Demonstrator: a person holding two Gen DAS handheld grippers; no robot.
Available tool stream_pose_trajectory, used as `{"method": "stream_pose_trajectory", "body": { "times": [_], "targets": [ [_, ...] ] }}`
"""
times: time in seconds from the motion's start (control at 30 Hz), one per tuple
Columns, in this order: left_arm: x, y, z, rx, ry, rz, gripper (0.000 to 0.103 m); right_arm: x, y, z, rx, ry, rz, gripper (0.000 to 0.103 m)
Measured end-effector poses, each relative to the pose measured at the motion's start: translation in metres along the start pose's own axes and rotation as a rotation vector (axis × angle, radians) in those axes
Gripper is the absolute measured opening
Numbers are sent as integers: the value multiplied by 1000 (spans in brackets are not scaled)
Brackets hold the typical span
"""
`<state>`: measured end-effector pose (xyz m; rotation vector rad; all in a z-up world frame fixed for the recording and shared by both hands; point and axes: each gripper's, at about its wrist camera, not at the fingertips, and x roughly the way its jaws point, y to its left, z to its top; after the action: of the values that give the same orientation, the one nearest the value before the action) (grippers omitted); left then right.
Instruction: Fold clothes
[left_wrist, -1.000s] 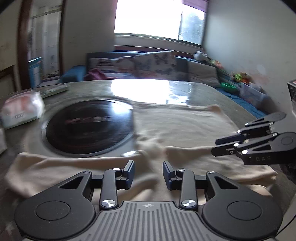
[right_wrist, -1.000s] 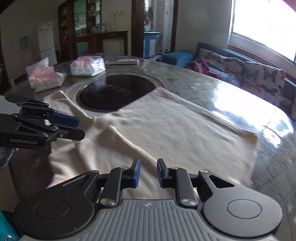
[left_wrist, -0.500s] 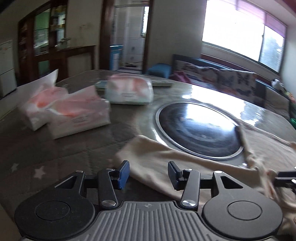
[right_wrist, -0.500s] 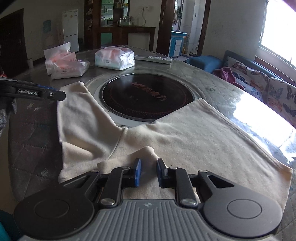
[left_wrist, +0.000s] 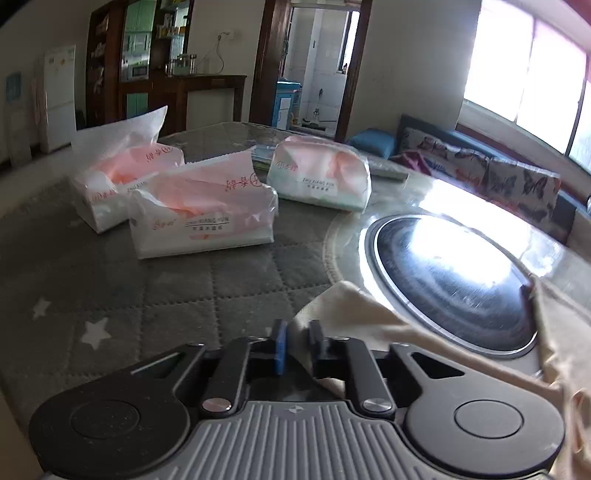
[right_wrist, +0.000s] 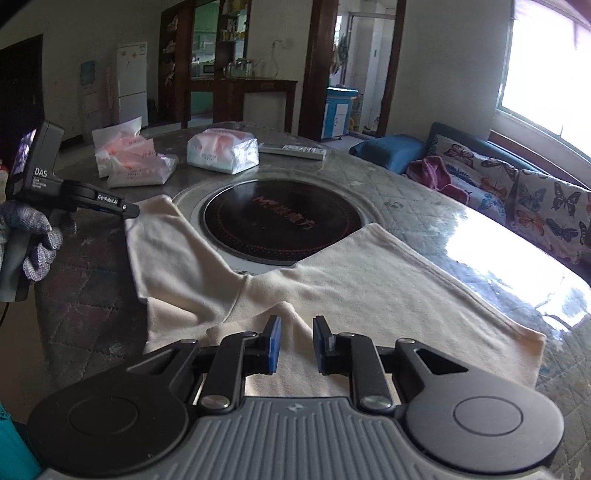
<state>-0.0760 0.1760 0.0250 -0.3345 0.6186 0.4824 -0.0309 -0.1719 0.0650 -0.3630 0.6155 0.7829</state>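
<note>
A cream garment lies spread on the table, partly over the black round cooktop. My left gripper is shut on the garment's sleeve end; it also shows at the left of the right wrist view, at the sleeve's far corner. My right gripper is open just above a raised fold of the garment at the near edge, holding nothing.
Three tissue packs sit on the quilted grey table cover to the left of the cooktop. A remote lies at the far side. A sofa stands beyond the table under the window.
My left gripper moved to the sleeve end and shut on it. My right gripper opened a little wider over the fold.
</note>
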Motion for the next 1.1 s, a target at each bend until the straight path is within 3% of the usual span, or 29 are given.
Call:
{"method": "stream_pose_trajectory", "body": {
  "times": [0.13,0.37,0.67,0.83,1.0,1.1],
  "targets": [
    [-17,-11,11,-17,-29,-115,9,-14,-11,-8,41,-16,-30,18],
    [-69,-77,36,37,-86,-439,9,-37,-38,-30,137,-39,-104,18],
    [-112,-190,20,186,-27,-849,9,-66,-69,-63,254,-70,-181,18],
    [-115,-235,-15,288,68,-962,9,-79,-81,-82,303,-67,-206,18],
    [-103,-256,-51,387,189,-1032,10,-82,-87,-91,331,-60,-218,18],
    [-101,-258,-62,446,225,-1034,16,-83,-90,-95,347,-58,-222,18]
  ]
}}
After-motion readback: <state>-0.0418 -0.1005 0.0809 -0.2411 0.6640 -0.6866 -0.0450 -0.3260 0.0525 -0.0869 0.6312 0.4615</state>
